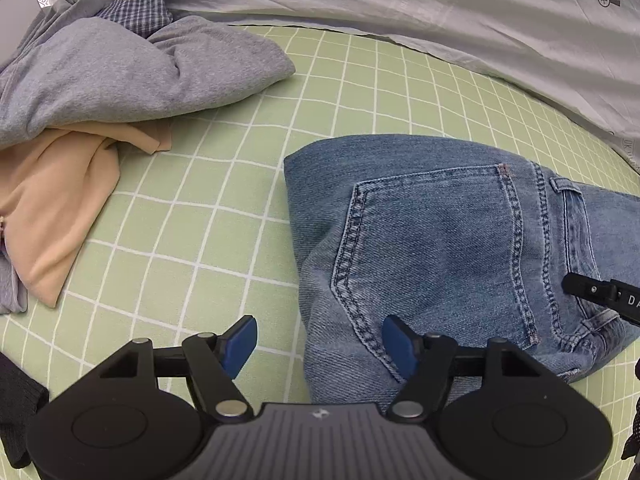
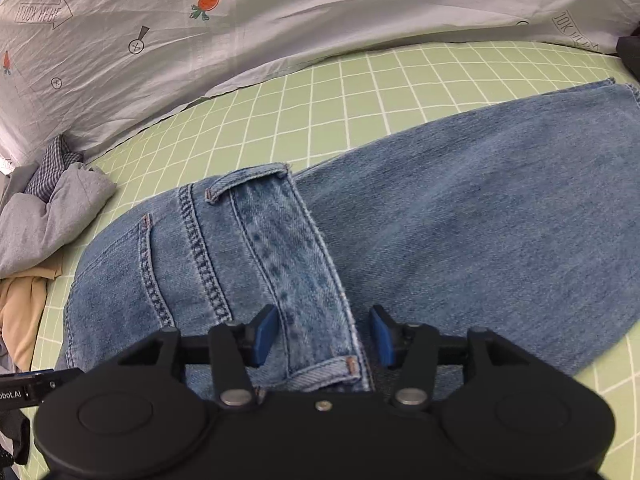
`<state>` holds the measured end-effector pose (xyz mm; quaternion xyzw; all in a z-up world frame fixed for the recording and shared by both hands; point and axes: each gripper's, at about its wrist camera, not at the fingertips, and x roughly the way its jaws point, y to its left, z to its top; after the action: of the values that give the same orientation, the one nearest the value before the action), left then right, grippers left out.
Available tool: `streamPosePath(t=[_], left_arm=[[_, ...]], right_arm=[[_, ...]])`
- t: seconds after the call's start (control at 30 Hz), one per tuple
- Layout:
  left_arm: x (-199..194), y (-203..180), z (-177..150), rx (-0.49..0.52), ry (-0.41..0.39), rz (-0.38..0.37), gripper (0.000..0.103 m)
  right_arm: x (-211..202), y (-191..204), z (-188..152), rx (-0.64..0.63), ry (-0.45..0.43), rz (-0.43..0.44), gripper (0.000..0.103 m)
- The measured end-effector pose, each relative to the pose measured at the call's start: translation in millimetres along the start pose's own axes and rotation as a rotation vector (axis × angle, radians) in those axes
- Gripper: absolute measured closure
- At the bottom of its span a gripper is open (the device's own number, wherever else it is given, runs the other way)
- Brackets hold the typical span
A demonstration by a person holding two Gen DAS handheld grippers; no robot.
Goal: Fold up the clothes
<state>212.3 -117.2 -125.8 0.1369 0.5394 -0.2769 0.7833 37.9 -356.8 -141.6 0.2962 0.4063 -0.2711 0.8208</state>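
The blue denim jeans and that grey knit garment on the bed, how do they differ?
The blue denim jeans lie flat and smoothed, back pocket up, while the grey knit garment sits bunched in a heap. The jeans lie alone; the grey garment rests over a peach cloth and against a checked fabric. Both open grippers, left and right, hover by the jeans, not the grey one. Both rest on the green grid sheet.

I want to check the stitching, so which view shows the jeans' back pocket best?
The left wrist view: the back pocket of the jeans lies whole and flat there, with every stitched edge visible. The right wrist view shows mainly the waistband and a leg, with only one pocket edge.
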Motion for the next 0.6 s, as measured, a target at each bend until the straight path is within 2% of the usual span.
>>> streamPosePath(t=[0.13,0.17,0.3,0.33,0.43,0.6], left_arm=[[-20.2,-14.3,4.1,0.053,-0.043,0.036,0.033],[-24.7,-16.9,4.7,0.055,-0.05,0.032,0.032],[-35.1,-37.6,6.6,0.074,-0.072,0.007,0.025],[-36.0,-43.7,6.4,0.083,-0.074,0.003,0.025],[-32.2,-63.4,4.4,0.103,-0.056,0.003,0.021],[-16.4,-88.7,4.3,0.065,-0.022,-0.016,0.017]], right_arm=[[-20.0,-17.3,-3.6,0.033,-0.029,-0.047,0.032],[-24.5,-24.4,-5.6,0.036,-0.035,-0.066,0.023],[-42.3,-53.1,-13.6,0.05,-0.059,-0.142,0.012],[-43.6,-62.8,-17.9,0.059,-0.055,-0.166,0.004],[-50.0,-92.3,-27.6,0.062,-0.046,-0.222,0.002],[-63.4,-151.1,-19.1,0.132,-0.06,-0.264,0.0]])
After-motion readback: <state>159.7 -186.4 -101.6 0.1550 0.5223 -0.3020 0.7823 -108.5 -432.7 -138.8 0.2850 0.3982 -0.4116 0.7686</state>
